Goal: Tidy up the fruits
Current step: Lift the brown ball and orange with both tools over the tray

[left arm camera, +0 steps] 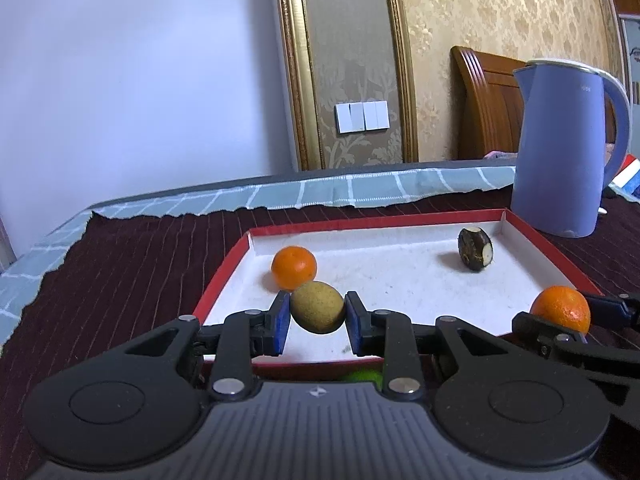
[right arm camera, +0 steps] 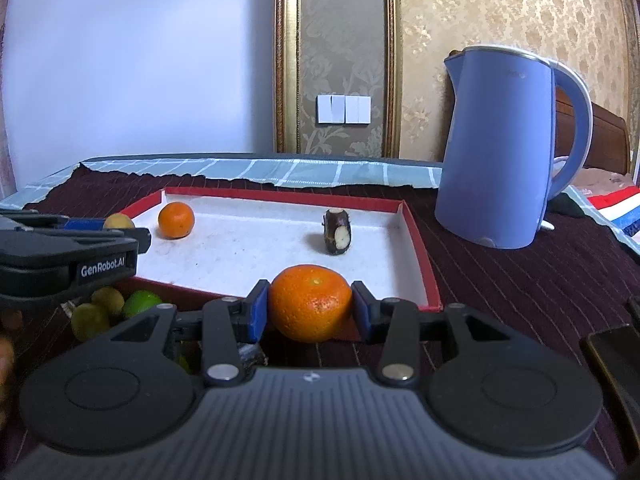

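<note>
Right now you are working over a table draped in a dark maroon ribbed cloth [right arm camera: 520, 280], with a pale blue checked cloth [right arm camera: 280, 170] showing along its far edge. Behind it stand a plain white wall, gold-framed panels of patterned wallpaper and a row of white wall switches [right arm camera: 344, 109]. A blue electric kettle [right arm camera: 500, 152] stands upright near the far right corner of the table, just beyond the tray. The red-rimmed tray [right arm camera: 420, 236] has a white floor; on it an orange [right arm camera: 176, 220] sits near the far left corner and a dark stubby piece with pale cut spots [right arm camera: 338, 232] lies toward the far right. Your left gripper [left arm camera: 318, 316] is clamped on a small yellow-green fruit [left arm camera: 318, 307], dull and speckled, held over the tray's near left part, close in front of that orange. Your right gripper [right arm camera: 310, 308] pinches a second orange [right arm camera: 310, 302], bright and dimpled with a small pale navel on top, at the tray's near right edge. More yellow and green fruits [right arm camera: 108, 308] lie on the cloth before the tray's near left edge.
</note>
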Demonstrator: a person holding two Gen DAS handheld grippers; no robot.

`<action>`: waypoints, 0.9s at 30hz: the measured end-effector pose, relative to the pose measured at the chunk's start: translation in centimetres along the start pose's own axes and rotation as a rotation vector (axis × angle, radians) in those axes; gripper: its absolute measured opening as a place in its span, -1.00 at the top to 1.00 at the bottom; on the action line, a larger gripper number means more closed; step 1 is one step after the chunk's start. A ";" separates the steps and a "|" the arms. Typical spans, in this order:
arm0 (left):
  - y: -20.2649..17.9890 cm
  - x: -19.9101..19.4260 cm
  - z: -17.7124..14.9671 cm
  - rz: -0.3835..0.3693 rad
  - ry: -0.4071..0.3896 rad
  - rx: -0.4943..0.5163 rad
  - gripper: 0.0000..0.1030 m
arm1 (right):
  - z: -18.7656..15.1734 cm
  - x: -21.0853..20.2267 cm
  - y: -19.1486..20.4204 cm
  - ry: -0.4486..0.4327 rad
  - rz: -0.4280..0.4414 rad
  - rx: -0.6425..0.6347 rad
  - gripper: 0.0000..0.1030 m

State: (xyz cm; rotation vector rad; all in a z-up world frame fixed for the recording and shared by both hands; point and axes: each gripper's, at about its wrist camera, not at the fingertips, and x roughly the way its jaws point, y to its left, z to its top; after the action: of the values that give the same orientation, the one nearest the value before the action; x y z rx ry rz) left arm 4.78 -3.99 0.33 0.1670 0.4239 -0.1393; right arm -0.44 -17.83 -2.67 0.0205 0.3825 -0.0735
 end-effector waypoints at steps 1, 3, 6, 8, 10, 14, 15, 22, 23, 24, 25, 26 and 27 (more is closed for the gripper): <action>-0.1 0.1 0.1 0.002 -0.001 0.004 0.45 | 0.0 0.1 0.0 -0.002 -0.001 0.001 0.21; -0.2 0.2 0.3 0.005 -0.001 0.010 0.45 | 0.1 0.2 0.0 -0.001 0.000 0.000 0.21; -0.3 0.4 0.7 0.011 -0.002 0.012 0.45 | 0.3 0.4 0.2 -0.003 0.001 -0.014 0.21; -0.2 0.7 1.0 0.015 0.001 0.010 0.45 | 0.5 0.5 0.4 -0.006 0.004 -0.026 0.21; 0.0 1.1 1.4 0.021 0.000 0.007 0.45 | 0.9 0.8 0.6 -0.011 0.008 -0.039 0.21; 0.3 1.9 2.2 0.042 -0.017 0.001 0.45 | 1.7 1.6 0.7 -0.019 0.007 -0.054 0.21; 0.4 2.2 2.3 0.045 -0.019 -0.004 0.45 | 1.9 1.9 0.7 -0.020 0.009 -0.053 0.21; 1.0 4.0 2.8 0.050 -0.016 -0.052 0.44 | 3.3 4.0 0.6 -0.020 0.019 -0.055 0.21; 1.1 4.2 2.8 0.047 -0.009 -0.056 0.45 | 3.4 4.2 0.7 -0.025 0.018 -0.058 0.21; 1.1 4.4 2.7 0.046 -0.005 -0.054 0.45 | 3.5 4.3 0.7 -0.030 0.016 -0.062 0.21; 1.1 4.4 2.6 0.049 -0.004 -0.048 0.44 | 3.4 4.5 0.7 -0.035 0.014 -0.065 0.21; 1.0 4.5 2.6 0.054 -0.006 -0.041 0.45 | 3.4 4.6 0.7 -0.037 0.013 -0.066 0.21; 1.0 4.5 2.6 0.058 -0.009 -0.037 0.44 | 3.3 4.8 0.8 -0.037 0.014 -0.066 0.21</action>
State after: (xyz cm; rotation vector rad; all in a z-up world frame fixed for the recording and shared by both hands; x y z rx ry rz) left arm 10.05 -3.98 0.85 0.1421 0.4124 -0.0752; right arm 5.24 -17.52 -1.37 -0.0431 0.3474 -0.0478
